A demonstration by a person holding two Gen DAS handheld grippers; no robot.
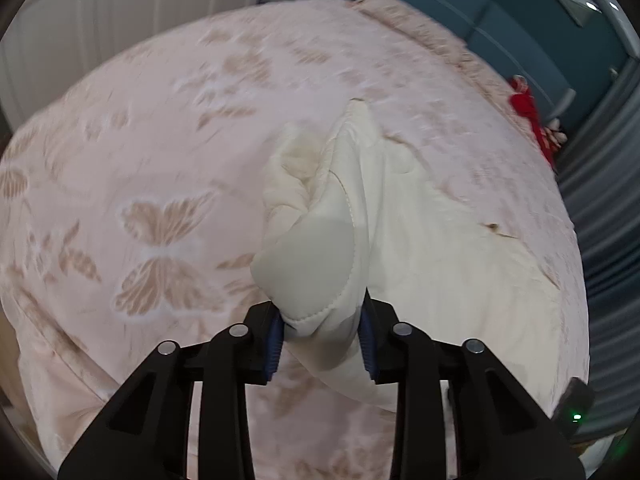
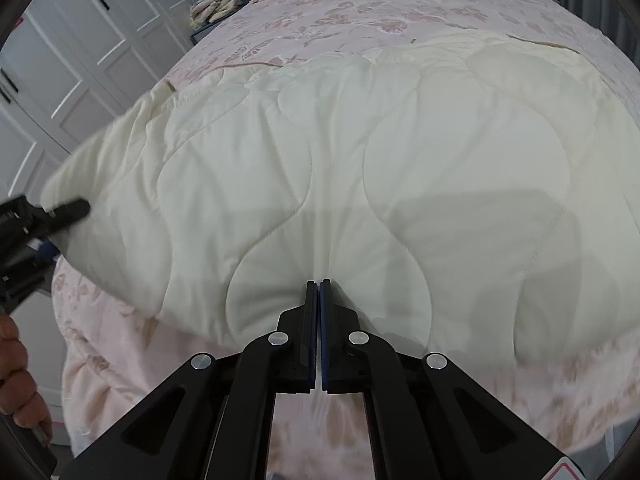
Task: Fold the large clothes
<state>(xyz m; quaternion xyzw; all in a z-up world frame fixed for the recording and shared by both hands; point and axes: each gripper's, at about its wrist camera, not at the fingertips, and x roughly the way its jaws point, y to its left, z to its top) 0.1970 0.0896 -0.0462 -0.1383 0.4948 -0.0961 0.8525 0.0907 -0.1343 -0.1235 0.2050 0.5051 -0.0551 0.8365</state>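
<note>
Your left tool [image 1: 322,340] is clamped on a thick corner of the cream quilted blanket [image 1: 400,208]; the padded fabric fills the gap between its two blue pads [image 1: 276,344], and from this corner the blanket rises toward 12 o'clock as a bunched fold and spreads flat toward 3 o'clock. Under it lies the pink bedspread [image 1: 160,160] with pale brown butterflies and leaves, which covers the bed. At 2 o'clock in the left wrist view, a red cloth [image 1: 532,116] lies at the edge of the bed, beside the teal wall. In the right wrist view your right tool [image 2: 319,292] has its two fingers pressed together, with no gap that you can see between the pads; its tips stand over the near edge of the blanket [image 2: 360,152], but I cannot tell if any fabric is caught between them. The blanket lies spread across the middle of the bed, with wavy stitched lines on it, and the bedspread [image 2: 340,16] shows around it at 12 o'clock and at 6 o'clock. At 9 o'clock the left tool [image 2: 66,212] holds the lifted left corner of the blanket above the bed, and your left hand [image 2: 20,384] shows at 8 o'clock. White wardrobe doors [image 2: 92,40] stand at 10 o'clock, and a pile of folded cloth [image 2: 216,4] sits at 11 o'clock beside the bed.
</note>
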